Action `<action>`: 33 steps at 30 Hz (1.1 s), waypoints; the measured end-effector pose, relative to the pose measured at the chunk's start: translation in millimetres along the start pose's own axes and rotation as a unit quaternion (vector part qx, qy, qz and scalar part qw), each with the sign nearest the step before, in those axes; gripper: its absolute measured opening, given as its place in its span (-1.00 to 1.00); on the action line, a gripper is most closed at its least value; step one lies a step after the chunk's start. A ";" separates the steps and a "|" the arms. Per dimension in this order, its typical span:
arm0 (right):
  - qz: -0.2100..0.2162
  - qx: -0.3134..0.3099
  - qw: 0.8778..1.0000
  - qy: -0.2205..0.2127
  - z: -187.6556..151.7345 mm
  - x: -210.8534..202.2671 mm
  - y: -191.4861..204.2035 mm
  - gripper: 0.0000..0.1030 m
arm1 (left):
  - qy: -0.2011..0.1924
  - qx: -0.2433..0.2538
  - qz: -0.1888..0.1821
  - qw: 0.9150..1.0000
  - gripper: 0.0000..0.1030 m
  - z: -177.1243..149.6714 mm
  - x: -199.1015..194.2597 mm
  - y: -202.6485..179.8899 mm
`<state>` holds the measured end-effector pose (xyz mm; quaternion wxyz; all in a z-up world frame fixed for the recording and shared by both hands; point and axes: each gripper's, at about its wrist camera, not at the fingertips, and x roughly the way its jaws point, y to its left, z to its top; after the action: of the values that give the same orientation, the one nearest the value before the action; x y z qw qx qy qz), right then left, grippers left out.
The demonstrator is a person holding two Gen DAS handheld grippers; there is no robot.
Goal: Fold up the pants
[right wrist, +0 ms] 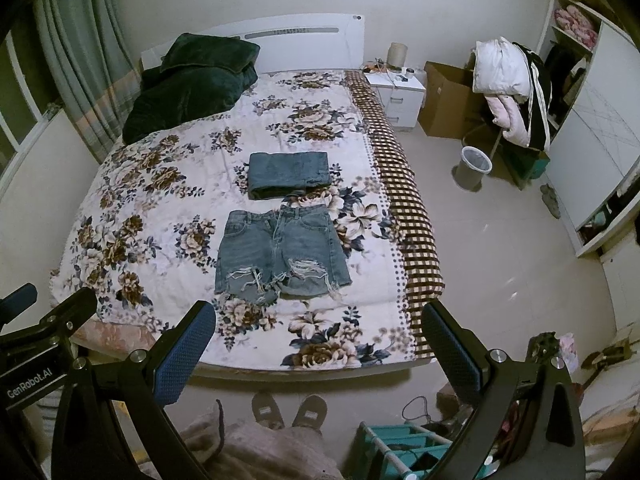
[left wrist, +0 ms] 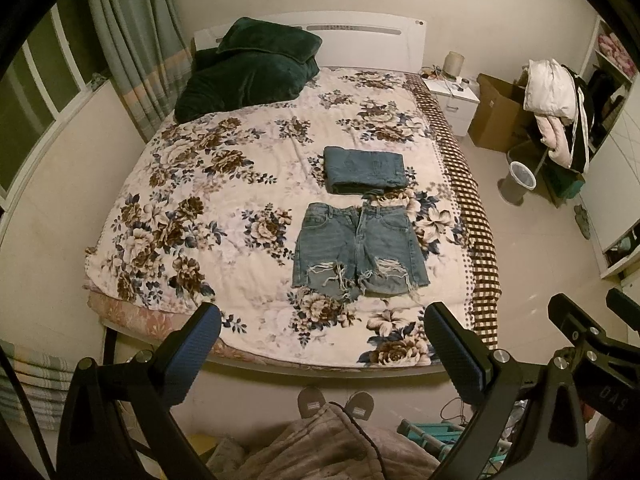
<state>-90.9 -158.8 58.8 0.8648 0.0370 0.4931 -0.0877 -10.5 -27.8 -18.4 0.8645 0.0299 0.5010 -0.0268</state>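
A pair of ripped denim shorts [left wrist: 358,250] lies flat and unfolded on the floral bedspread [left wrist: 192,200], waistband away from me; it also shows in the right wrist view [right wrist: 280,252]. Just beyond it lies a folded pair of jeans [left wrist: 364,170], which the right wrist view [right wrist: 290,176] also shows. My left gripper [left wrist: 322,344] is open and empty, held high above the foot of the bed. My right gripper [right wrist: 320,340] is open and empty too, at a similar height. The right gripper also shows at the right edge of the left wrist view [left wrist: 592,328].
A dark green blanket [left wrist: 248,68] is piled at the head of the bed. A white nightstand [right wrist: 398,92], a cardboard box [right wrist: 448,100], a bin [right wrist: 474,168] and a chair heaped with clothes [right wrist: 512,88] stand to the right. My slippered feet [right wrist: 288,410] are at the bed's foot.
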 end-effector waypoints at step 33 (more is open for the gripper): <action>0.165 0.024 0.935 0.312 124.5 647.5 -157.9 0.42 | 0.186 -0.134 0.092 0.969 1.00 9.9 477.0 -160.7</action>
<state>307.4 -407.2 -430.4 0.6682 0.1645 0.7230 0.0604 222.6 -196.5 -431.5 0.7512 -0.0361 0.6468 0.1264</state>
